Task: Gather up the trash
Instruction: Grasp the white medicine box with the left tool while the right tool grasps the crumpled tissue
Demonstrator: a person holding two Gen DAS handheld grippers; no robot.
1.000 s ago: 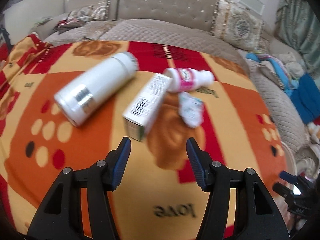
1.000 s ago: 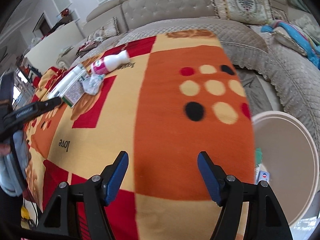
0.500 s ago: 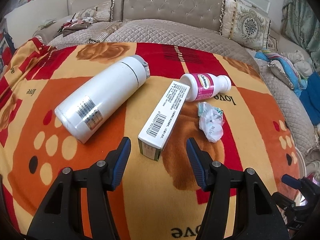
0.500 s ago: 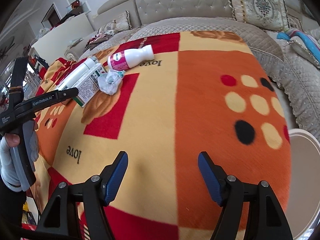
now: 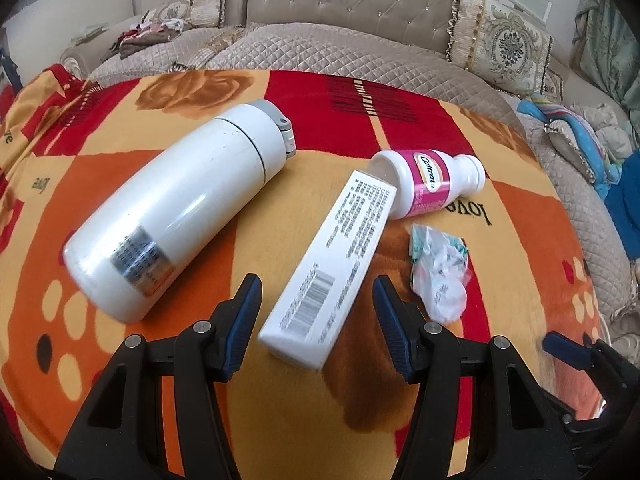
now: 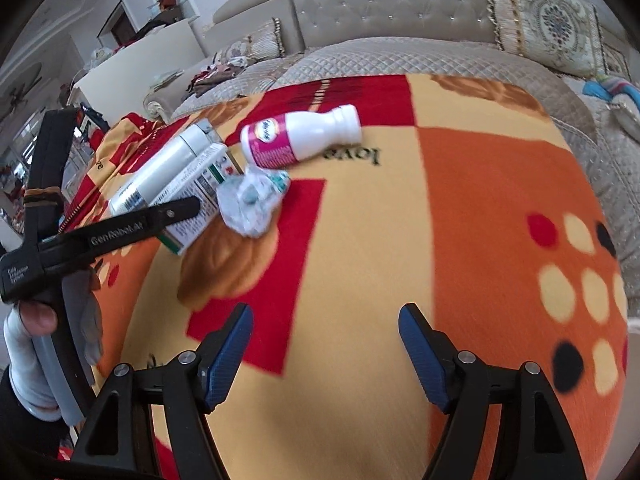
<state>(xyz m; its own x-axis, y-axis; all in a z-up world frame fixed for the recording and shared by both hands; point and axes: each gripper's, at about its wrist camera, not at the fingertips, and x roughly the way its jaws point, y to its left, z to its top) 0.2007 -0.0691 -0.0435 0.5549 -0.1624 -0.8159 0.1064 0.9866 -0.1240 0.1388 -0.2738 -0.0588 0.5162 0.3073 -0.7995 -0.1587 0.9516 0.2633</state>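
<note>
On the orange-and-red blanket (image 5: 500, 360) lie a white carton box with a barcode (image 5: 336, 264), a crumpled wrapper (image 5: 440, 276), a pink-and-white pill bottle (image 5: 428, 184) and a white thermos flask (image 5: 172, 216). My left gripper (image 5: 318, 296) is open, and the near end of the box sits between its jaws without touching the pads. The right gripper (image 6: 324, 316) is open over bare blanket, short of the wrapper (image 6: 252, 200), the bottle (image 6: 304, 136) and the box (image 6: 196, 196). One black finger of the left gripper (image 6: 120, 232) crosses the box there.
A quilted beige sofa (image 5: 360, 44) with patterned cushions (image 5: 504, 48) curves behind the blanket. Blue and striped clothes (image 5: 624, 200) lie on it at the right. A gloved hand (image 6: 32, 320) holds the left gripper. The right gripper's blue fingertip (image 5: 568, 350) shows at the lower right.
The left gripper came forward and down, so the box end now lies between its jaws. The right gripper swept left across the blanket towards the items; the white round rim left its view.
</note>
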